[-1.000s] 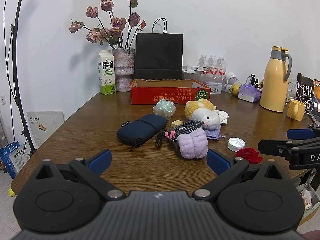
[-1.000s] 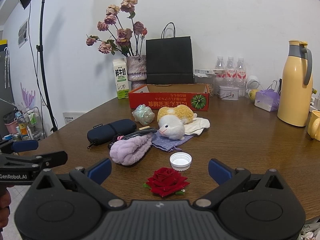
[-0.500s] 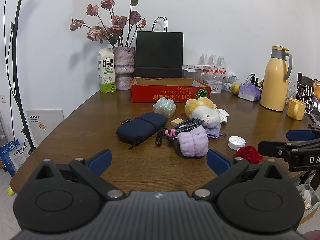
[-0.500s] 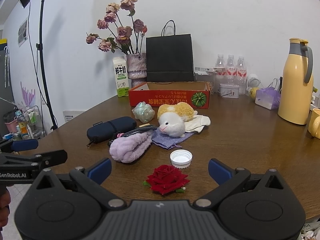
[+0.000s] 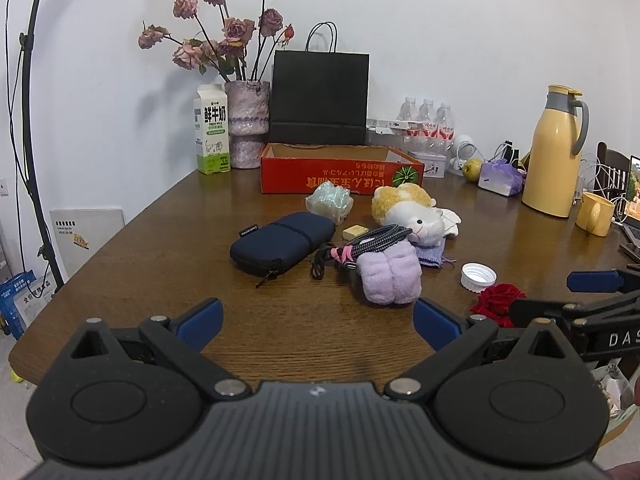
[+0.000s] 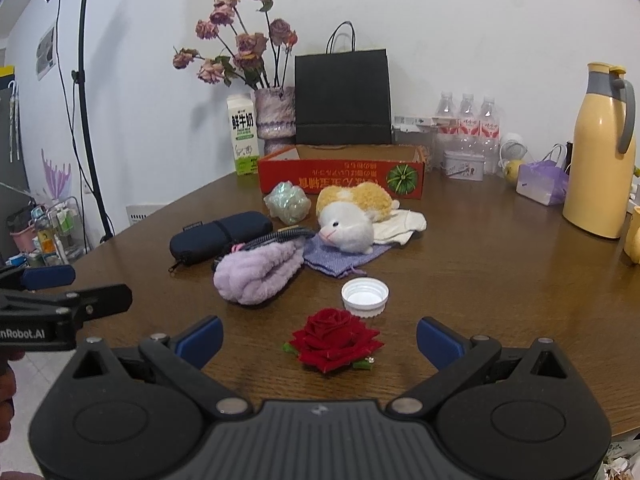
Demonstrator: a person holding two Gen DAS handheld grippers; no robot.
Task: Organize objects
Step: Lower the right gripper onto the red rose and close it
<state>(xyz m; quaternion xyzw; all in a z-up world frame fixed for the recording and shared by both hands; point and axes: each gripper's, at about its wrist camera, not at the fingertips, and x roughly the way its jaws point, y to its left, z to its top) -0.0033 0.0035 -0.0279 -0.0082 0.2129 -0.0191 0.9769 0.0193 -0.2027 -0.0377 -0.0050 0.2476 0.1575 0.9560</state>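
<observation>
A pile of small objects lies mid-table: a navy zip case [image 5: 282, 242], a lilac fluffy towel roll [image 5: 389, 276], a braided cable [image 5: 366, 245], a plush hamster [image 5: 412, 214], a purple pouch [image 6: 340, 254], a white bottle cap [image 6: 365, 295], a red fabric rose [image 6: 334, 338] and an iridescent wad [image 5: 330, 199]. An open red cardboard box [image 5: 340, 168] stands behind them. My left gripper [image 5: 318, 322] is open and empty, short of the towel roll. My right gripper [image 6: 320, 334] is open, its fingers either side of the rose, not touching it.
At the back stand a milk carton [image 5: 211, 130], a vase of dried roses [image 5: 246, 124], a black paper bag [image 5: 320, 98], water bottles [image 5: 427, 118] and a yellow thermos [image 5: 556, 158]. A yellow mug [image 5: 595, 214] sits at the right. A light stand [image 6: 86, 104] is left of the table.
Both grippers have crept slightly forward toward the pile. Both stay open and nothing on the table has moved.
</observation>
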